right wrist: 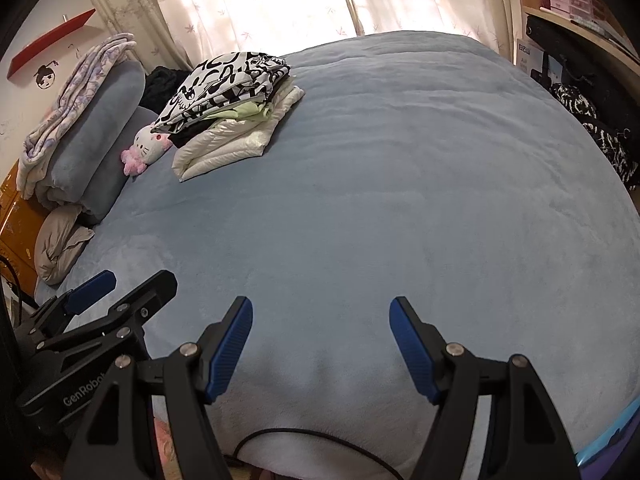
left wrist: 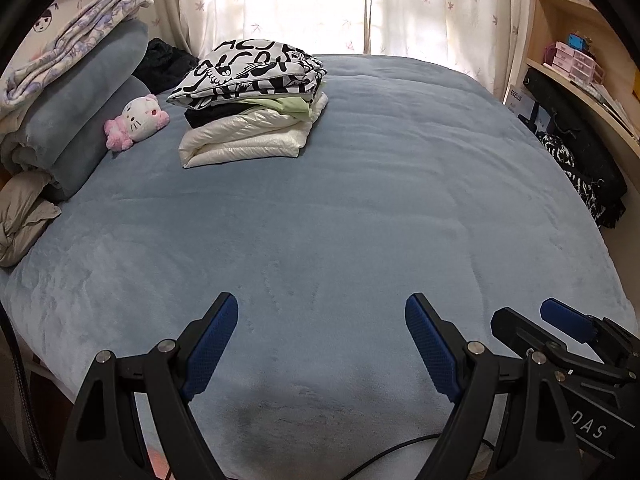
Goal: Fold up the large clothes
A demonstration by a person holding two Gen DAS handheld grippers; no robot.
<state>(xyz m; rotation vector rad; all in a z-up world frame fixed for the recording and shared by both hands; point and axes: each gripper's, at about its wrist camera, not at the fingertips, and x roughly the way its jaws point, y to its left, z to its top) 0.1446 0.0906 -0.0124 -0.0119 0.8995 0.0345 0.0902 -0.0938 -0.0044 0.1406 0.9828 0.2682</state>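
A stack of folded clothes (left wrist: 252, 108) lies at the far left of the blue bed (left wrist: 360, 220): a black-and-white patterned piece on top, green and black pieces under it, a white padded garment at the bottom. The stack also shows in the right wrist view (right wrist: 228, 112). My left gripper (left wrist: 322, 308) is open and empty above the bed's near edge. My right gripper (right wrist: 322, 308) is open and empty beside it; it shows at the right of the left wrist view (left wrist: 532, 316). The left gripper shows at the left of the right wrist view (right wrist: 136, 280).
A pink-and-white plush cat (left wrist: 138, 120) lies left of the stack. Rolled blue and floral bedding (left wrist: 76, 92) and a beige pillow (left wrist: 24, 216) line the left side. A black-and-white garment (left wrist: 580, 180) hangs at the right below wooden shelves (left wrist: 580, 60). A cable (right wrist: 304, 440) runs along the near edge.
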